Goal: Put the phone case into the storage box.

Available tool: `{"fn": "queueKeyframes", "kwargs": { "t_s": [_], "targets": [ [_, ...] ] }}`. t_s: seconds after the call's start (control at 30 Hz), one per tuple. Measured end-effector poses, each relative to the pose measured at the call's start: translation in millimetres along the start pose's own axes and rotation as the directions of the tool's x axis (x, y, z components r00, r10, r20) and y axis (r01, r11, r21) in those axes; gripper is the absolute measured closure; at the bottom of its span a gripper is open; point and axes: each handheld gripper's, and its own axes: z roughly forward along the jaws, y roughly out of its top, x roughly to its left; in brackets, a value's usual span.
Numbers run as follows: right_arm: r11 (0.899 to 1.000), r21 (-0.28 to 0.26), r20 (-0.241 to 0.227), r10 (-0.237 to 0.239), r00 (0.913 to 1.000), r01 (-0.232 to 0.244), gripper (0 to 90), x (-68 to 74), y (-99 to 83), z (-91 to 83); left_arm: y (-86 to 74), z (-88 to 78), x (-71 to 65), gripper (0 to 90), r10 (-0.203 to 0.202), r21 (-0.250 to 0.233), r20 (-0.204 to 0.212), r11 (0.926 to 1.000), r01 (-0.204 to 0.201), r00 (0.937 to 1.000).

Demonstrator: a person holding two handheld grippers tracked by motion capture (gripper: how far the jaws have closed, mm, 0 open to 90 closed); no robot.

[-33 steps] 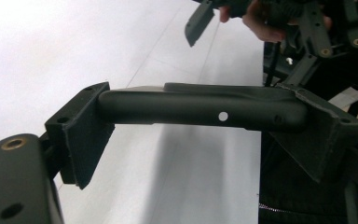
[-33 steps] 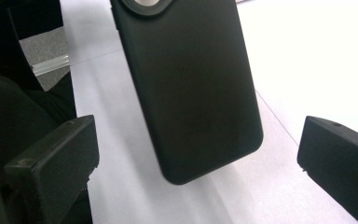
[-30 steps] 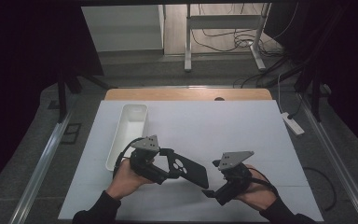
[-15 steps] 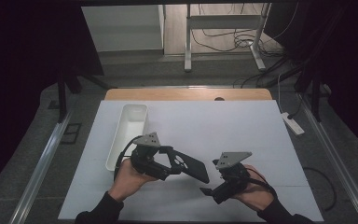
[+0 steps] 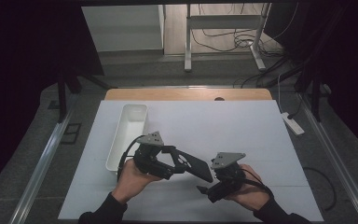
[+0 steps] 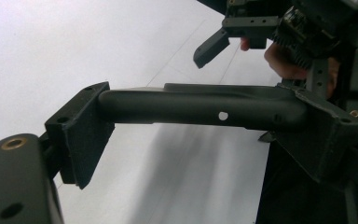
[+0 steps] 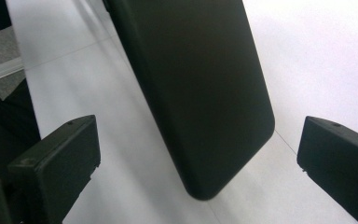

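step: handover | left gripper (image 5: 182, 164) fingers clamped the black phone case (image 5: 193, 164) above the counter (image 5: 242, 130) | right gripper (image 7: 198, 154) fingers stood spread around its free end | I judged squaring up before closing was safest

I can read no text, label, brand, number or sign anywhere here. The black phone case (image 5: 191, 164) held in my left tongs (image 5: 170, 163) is plain on the side I see, and so is its back in the right gripper view. The white tray (image 5: 129, 133) near the left edge of the tabletop (image 5: 242, 126) carries no marking that I can make out.
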Motion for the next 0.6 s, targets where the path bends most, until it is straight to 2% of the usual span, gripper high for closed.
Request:
{"fn": "queueKeyframes", "kwargs": {
  "t_s": [0.3,0.4,0.6],
  "targets": [
    [1.0,0.024,0.041,-0.008,0.9991,0.007,0.2,2.8,2.2,7.1,5.8,3.2,-4.9,15.8,-0.002,0.0,0.008,1.0,0.002,1.0],
    [1.0,0.026,0.062,-0.008,0.9981,0.007,4.0,3.2,2.5,8.6,7.1,4.0,-6.2,15.8,-0.007,0.001,0.007,1.0,0.007,1.0],
    [1.0,0.018,0.108,-0.024,0.9938,0.022,17.2,3.1,3.5,9.4,9.2,4.4,-8.0,15.7,-0.012,-0.006,0.011,0.9999,0.012,0.9999]
  ]
}}
